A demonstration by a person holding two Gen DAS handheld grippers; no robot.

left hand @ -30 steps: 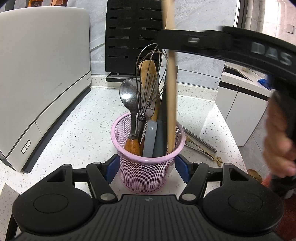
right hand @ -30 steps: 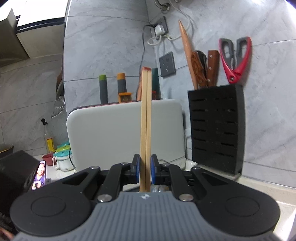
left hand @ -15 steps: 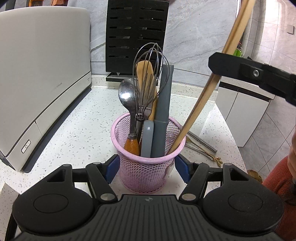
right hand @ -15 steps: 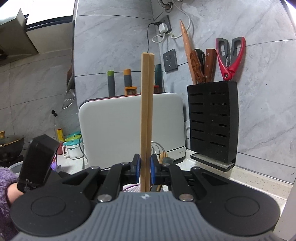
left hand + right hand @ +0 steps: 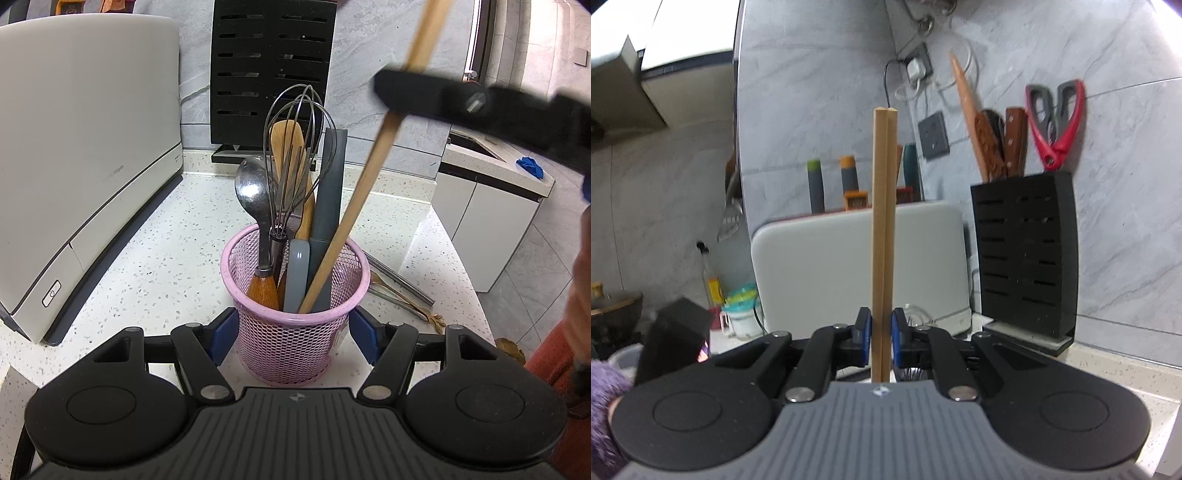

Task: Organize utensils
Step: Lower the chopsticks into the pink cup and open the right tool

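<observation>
A white appliance [image 5: 85, 147] stands on the speckled countertop [image 5: 177, 236] at the left, with a black slotted knife block [image 5: 271, 70] against the marble wall behind. At the centre sits the pink mesh utensil holder [image 5: 295, 332], bracketed by the left gripper [image 5: 293, 330] — its blue pads spread wide on either side of the holder, whether touching the mesh cannot be told. Inside stand a wire whisk [image 5: 295, 147], a metal spoon [image 5: 253, 195], a wooden spatula [image 5: 291, 155] and a grey handle [image 5: 328, 192]. The right gripper [image 5: 881, 334] pinches a pair of wooden chopsticks [image 5: 884, 240] — their lower ends rest tilted inside the holder. More cutlery [image 5: 402, 291] lies on the counter behind the holder.
</observation>
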